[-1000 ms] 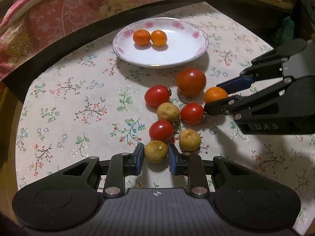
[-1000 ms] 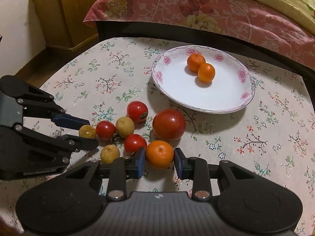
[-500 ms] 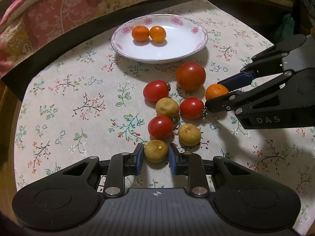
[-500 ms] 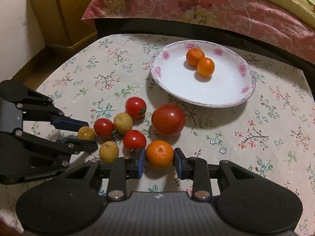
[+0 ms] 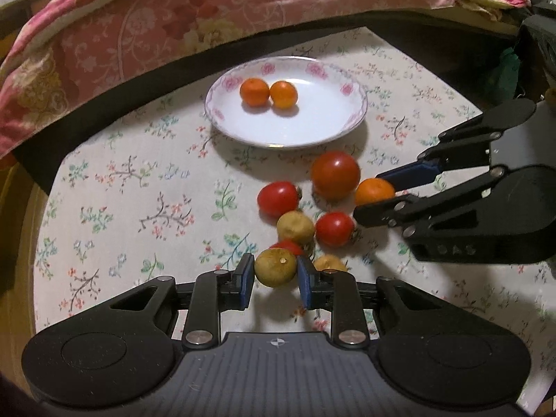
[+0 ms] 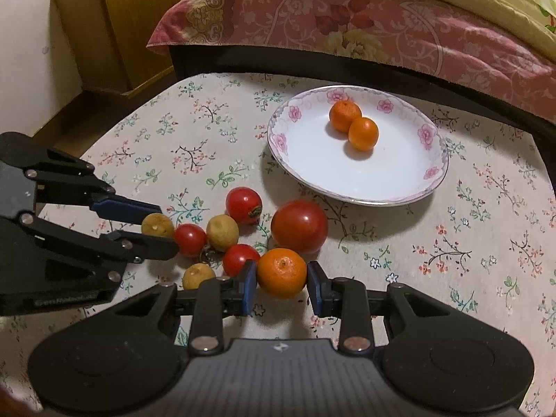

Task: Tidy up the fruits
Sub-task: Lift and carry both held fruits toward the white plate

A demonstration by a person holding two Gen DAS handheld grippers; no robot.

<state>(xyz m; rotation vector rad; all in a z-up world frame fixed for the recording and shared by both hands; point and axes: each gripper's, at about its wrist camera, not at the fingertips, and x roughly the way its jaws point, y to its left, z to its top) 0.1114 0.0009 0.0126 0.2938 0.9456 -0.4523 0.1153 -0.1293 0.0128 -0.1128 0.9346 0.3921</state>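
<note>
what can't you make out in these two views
- Left wrist view: one small red tomato shows only a sliver behind the brown fruit in the left gripper.
- Same view: another brown fruit is partly hidden by that gripper's finger.
- Right wrist view: the orange in the right gripper hides the cloth beneath, so contact is unclear.

Fruit cluster [image 6: 243, 232] crowds claws; plate [image 6: 431, 173] front bare.

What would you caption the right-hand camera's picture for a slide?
Right gripper grips an orange near a plate holding two more.
</note>
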